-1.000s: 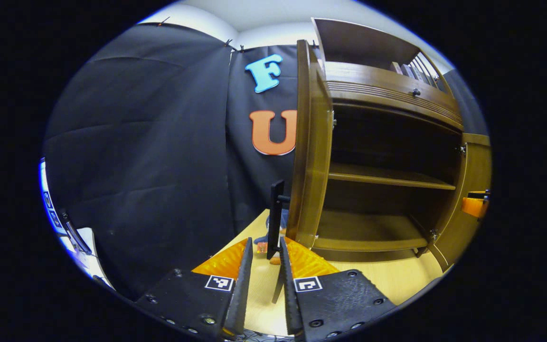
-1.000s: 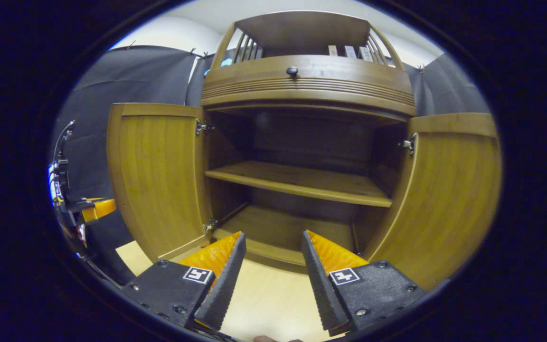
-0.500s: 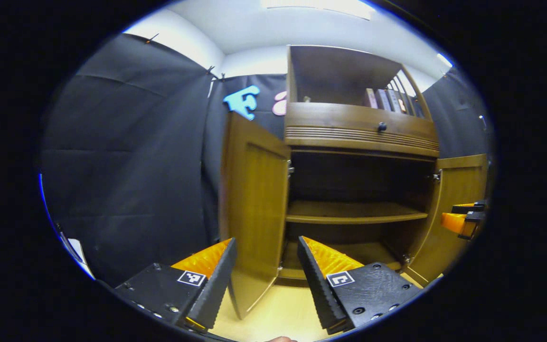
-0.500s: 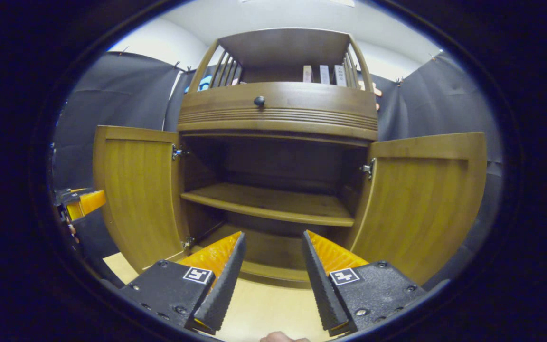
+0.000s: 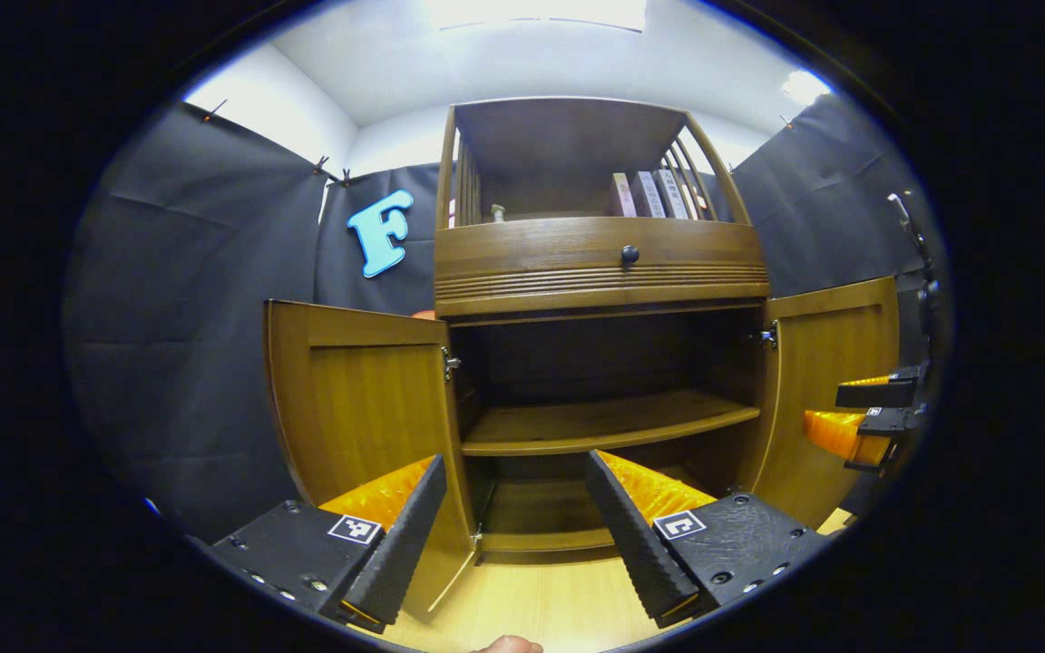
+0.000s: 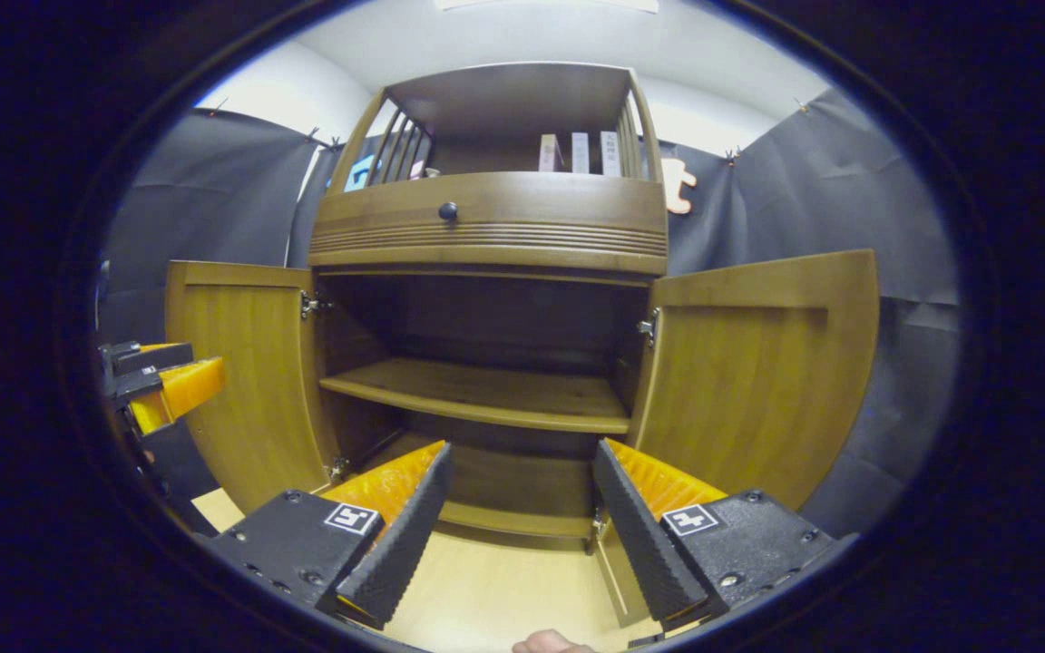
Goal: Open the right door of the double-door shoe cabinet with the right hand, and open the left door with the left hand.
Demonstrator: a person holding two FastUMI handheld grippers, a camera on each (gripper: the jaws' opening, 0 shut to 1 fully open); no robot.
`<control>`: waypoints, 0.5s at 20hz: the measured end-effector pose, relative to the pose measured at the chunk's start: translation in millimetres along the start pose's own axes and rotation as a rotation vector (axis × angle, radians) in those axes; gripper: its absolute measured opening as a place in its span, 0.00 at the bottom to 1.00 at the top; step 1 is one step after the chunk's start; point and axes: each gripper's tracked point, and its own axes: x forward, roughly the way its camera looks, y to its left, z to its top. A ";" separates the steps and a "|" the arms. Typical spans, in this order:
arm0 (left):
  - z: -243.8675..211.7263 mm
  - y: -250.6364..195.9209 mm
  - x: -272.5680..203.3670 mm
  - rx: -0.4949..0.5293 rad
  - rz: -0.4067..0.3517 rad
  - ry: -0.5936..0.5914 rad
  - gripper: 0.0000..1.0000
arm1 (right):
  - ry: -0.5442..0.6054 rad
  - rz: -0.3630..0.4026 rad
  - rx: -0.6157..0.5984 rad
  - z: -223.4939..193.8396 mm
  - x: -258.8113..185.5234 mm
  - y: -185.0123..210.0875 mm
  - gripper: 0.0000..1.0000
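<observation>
Before the shoe cabinet (image 6: pixel 486 227), both doors swung open, each tool (image 5: pixel 513 521) (image 6: pixel 522 517) gapes wide, empty.

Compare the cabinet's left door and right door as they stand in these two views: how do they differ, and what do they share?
1. The left door hangs from hinges on its right edge; the right door from hinges on its left edge.
2. The left door swings out to the left of the cabinet, the right door to the right.

Shared: both are brown wood, both stand wide open, and neither is held by the left gripper or the right gripper, which are both open.
</observation>
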 end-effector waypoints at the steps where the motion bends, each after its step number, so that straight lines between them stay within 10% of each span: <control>1: 3.0 -5.8 -0.2 -0.011 -0.008 -0.002 0.93 | -0.008 -0.003 0.010 3.5 -2.9 -4.4 0.99; 10: 26.8 -40.2 0.6 -0.046 -0.025 -0.034 0.95 | -0.106 -0.028 0.008 39.0 -22.1 -27.2 1.00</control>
